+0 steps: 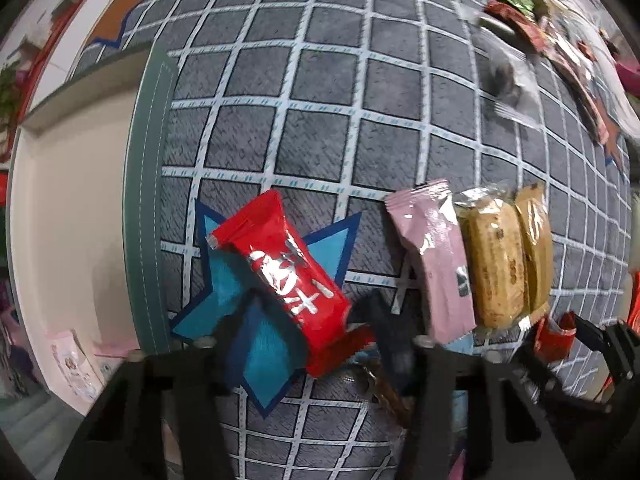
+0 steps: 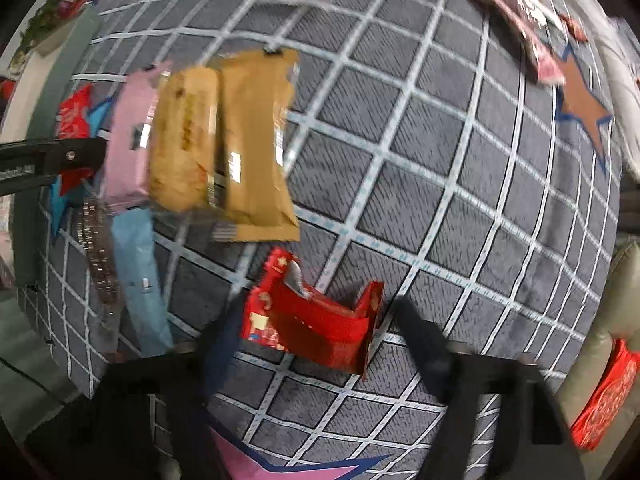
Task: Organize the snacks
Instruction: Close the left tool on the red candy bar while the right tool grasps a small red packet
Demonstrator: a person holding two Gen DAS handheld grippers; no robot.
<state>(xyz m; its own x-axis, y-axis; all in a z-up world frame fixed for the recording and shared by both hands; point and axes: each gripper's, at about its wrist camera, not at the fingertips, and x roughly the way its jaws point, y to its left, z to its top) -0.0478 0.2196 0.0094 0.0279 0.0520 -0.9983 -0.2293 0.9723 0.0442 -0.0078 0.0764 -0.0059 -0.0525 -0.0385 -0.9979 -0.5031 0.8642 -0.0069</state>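
In the left wrist view a red snack pack [image 1: 286, 276] lies on the grey checked rug [image 1: 320, 120], between the tips of my open left gripper [image 1: 316, 308]. Beside it lie a pink pack [image 1: 436, 256], a clear-wrapped biscuit pack [image 1: 494, 260] and a tan pack [image 1: 534, 244]. In the right wrist view a red pack [image 2: 312, 316] sits between the fingers of my open right gripper [image 2: 316, 320]. The pink pack [image 2: 130, 140], biscuit pack [image 2: 184, 140], tan pack [image 2: 256, 140], a light blue bar [image 2: 138, 276] and a brown bar [image 2: 100, 260] lie to the left.
More snacks lie scattered at the rug's far right [image 1: 520, 20] and top right [image 2: 516, 8]. A cream cabinet edge [image 1: 72, 200] borders the rug on the left. Another red pack [image 2: 604, 396] lies off the rug at right.
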